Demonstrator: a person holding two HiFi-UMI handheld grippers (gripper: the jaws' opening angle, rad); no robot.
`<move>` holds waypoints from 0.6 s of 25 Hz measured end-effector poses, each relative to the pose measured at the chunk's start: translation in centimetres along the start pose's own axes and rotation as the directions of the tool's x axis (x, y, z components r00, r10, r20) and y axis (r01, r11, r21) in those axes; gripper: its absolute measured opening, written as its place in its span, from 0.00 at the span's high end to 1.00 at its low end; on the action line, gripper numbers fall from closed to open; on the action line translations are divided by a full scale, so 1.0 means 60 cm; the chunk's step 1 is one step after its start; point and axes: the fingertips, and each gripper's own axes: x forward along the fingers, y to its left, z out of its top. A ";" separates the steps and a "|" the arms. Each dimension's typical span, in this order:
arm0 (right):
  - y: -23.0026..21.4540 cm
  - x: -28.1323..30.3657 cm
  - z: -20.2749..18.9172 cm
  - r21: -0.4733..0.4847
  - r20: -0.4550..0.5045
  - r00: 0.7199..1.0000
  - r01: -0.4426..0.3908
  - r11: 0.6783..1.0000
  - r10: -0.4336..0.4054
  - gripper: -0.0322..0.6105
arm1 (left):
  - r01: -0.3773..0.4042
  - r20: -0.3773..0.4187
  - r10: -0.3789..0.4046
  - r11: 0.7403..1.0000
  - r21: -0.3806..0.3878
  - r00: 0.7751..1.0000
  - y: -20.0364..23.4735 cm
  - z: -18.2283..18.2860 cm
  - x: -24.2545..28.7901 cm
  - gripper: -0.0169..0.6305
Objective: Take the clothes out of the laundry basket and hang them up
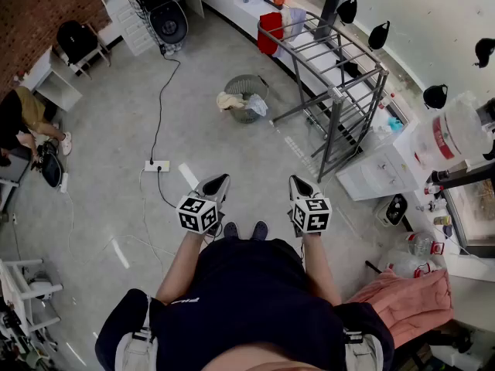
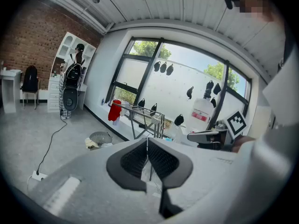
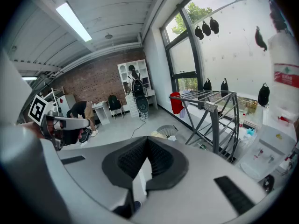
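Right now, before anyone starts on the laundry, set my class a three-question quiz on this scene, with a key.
1. True or false: the left gripper and the right gripper each hold a piece of clothing.
2. Which of these hangs on the drying rack? A. a red garment B. a green blanket C. a yellow coat
3. Where do the unhung clothes lie?
Key: 1. False: both are shut and empty. 2. A. 3. In the laundry basket.
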 end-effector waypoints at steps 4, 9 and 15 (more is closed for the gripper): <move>-0.005 0.001 -0.003 -0.005 -0.001 1.000 -0.007 1.000 0.007 0.95 | -0.010 -0.001 0.010 1.000 0.001 1.000 -0.002 -0.003 0.004 0.94; 0.000 -0.004 -0.009 -0.007 -0.015 1.000 -0.013 1.000 0.013 0.95 | -0.023 -0.004 0.023 1.000 -0.010 1.000 0.001 -0.006 0.000 0.94; 0.003 -0.006 -0.005 -0.043 0.004 1.000 0.001 0.999 -0.001 0.95 | 0.004 0.029 -0.004 1.000 -0.015 1.000 -0.008 -0.003 -0.003 0.94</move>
